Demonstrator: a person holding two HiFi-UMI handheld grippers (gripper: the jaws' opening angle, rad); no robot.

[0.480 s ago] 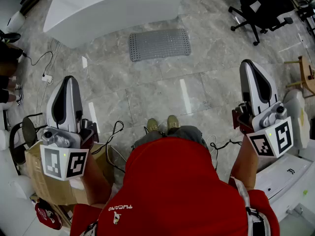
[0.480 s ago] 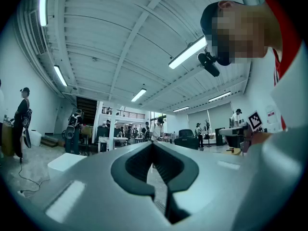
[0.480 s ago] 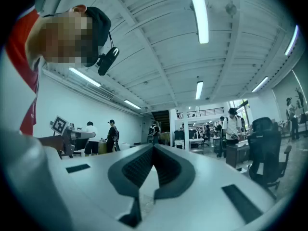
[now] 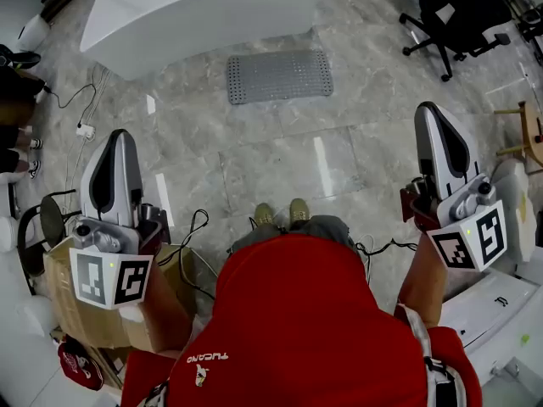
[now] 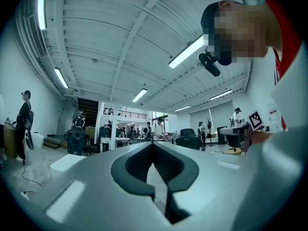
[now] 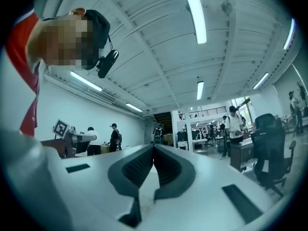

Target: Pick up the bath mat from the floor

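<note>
A grey dotted bath mat (image 4: 279,75) lies flat on the marble floor just in front of a white bathtub (image 4: 204,11), seen in the head view. My left gripper (image 4: 120,136) is held upright at the left, well short of the mat, jaws shut and empty. My right gripper (image 4: 431,111) stands upright at the right, likewise shut with nothing in it. In the left gripper view the jaw tips (image 5: 153,143) meet against the hall behind; the right gripper view shows the same closed tips (image 6: 154,146). Neither gripper view shows the mat.
A black office chair (image 4: 458,15) stands at the far right. A wooden stool (image 4: 526,134) is by the right edge. A cardboard box (image 4: 85,303) and cables (image 4: 197,236) lie at my left. A power strip (image 4: 85,131) rests on the floor. People stand across the hall.
The head view has shifted very slightly; the mat and tub sit a touch further right. Both grippers keep their places and stay shut.
</note>
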